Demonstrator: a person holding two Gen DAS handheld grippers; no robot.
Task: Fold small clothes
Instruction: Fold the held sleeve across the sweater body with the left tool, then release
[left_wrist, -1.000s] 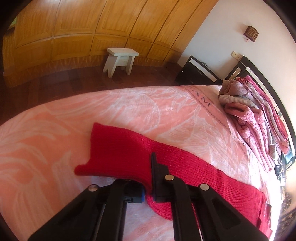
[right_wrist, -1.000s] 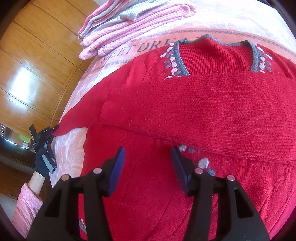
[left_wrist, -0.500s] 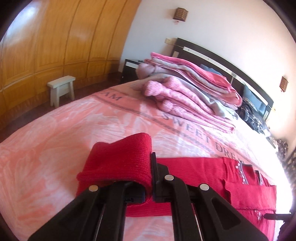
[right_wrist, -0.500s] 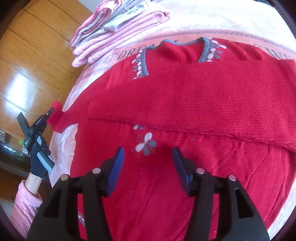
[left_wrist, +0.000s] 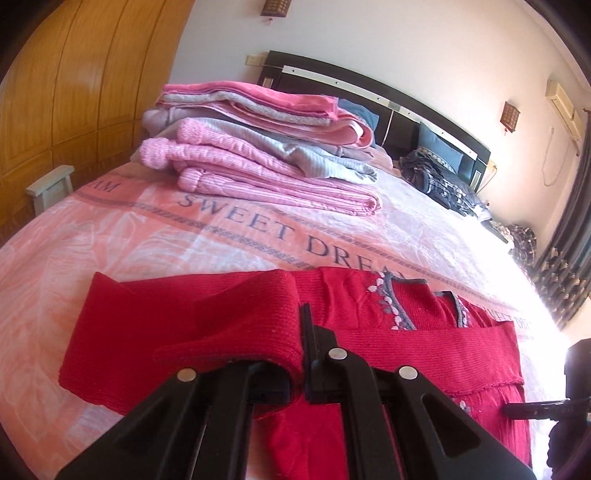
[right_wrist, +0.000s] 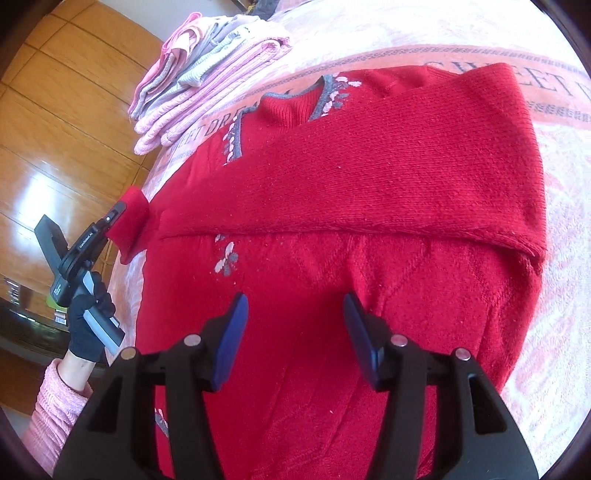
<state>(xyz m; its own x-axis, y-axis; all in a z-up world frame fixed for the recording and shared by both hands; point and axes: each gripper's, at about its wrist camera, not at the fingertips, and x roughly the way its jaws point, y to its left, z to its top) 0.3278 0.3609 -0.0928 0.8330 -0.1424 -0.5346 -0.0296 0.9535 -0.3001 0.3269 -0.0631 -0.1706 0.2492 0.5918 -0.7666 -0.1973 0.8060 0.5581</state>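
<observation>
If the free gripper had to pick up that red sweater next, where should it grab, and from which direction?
Probably the bottom hem of the red sweater, nearest the open right hand-held gripper. Come in low from the person's side: the fabric lies flat there in one layer, while the left hand-held gripper already pinches the sleeve cuff.

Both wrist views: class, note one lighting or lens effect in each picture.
Left wrist view: fisheye bends the headboard into an arc, and sunlight washes out the bedspread at right. Right wrist view: glare shines on the wooden floor; the red sweater stays sharp.
</observation>
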